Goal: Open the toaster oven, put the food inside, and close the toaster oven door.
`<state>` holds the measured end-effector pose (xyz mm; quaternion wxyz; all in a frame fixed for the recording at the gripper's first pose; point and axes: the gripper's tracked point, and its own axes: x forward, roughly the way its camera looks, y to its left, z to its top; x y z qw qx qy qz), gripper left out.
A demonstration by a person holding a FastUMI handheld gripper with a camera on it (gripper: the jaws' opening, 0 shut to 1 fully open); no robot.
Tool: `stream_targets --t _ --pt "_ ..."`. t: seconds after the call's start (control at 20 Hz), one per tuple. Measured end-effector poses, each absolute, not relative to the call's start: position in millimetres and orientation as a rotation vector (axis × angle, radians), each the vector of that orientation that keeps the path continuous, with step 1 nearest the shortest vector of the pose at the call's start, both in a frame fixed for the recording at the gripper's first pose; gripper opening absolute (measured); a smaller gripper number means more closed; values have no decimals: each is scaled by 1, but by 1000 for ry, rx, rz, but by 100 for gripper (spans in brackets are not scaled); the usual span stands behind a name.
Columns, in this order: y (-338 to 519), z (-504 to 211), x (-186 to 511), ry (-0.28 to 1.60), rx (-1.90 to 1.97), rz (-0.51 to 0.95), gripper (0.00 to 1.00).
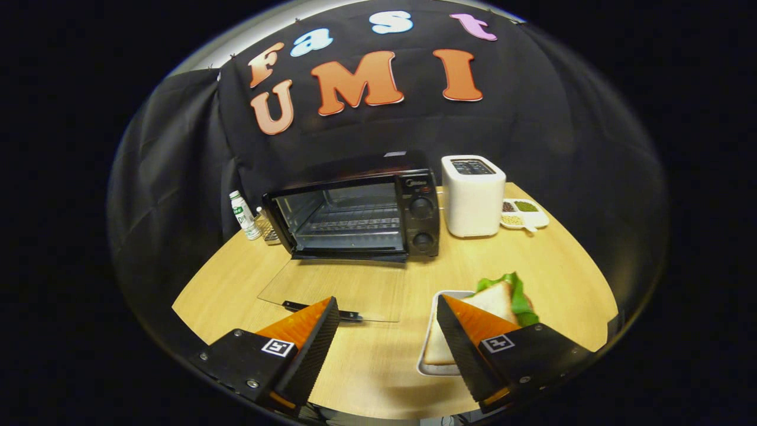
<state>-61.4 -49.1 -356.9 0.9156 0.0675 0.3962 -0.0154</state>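
so the gripper point(387, 310) sits low over the wooden table point(366, 367), aimed across it at the back wall, fingers spread wide with nothing between them but bare tabletop. left finger tip sits right at the handle point(322, 310) of the oven's glass door point(340, 287), can't tell if it's touching. right finger overlaps the near corner of the sandwich point(491, 302) from this angle, contact unclear too.

the toaster oven point(361, 210) is beyond the fingers, toward the back of the table, opening facing the gripper, long side running left to right. door is dropped all the way down, lying flat on the table and reaching toward the fingers. rack inside looks bare.

the sandwich is on a white tray point(427, 349), with green lettuce poking out at the far end; the tray's long side runs away from the gripper.

white toaster point(473, 195) is just right of the oven, a small divided dish point(526, 214) beside that, and a bottle point(243, 214) left of the oven.
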Motion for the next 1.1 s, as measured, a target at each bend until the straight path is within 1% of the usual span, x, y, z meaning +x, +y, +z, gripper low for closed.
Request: stream_targets --t 0.2,0.3,0.45,0.5,0.6,0.7,0.85,1.0,1.1 --pt "-106 -351 -67 874 149 -126 98" --pt "-124 -350 -69 897 146 -103 97" --pt "-144 -365 -77 993 196 -130 97" --pt "-142 -370 -77 1007 216 -106 96" --pt "-125 -381 -89 1073 286 -1 95" --pt "-132 -398 -92 1123 324 -5 96" --pt "-126 -405 -87 1118 474 4 89" --pt "-128 -422 -84 1128 521 -23 84" --pt "-130 -427 -76 1118 564 -38 77"
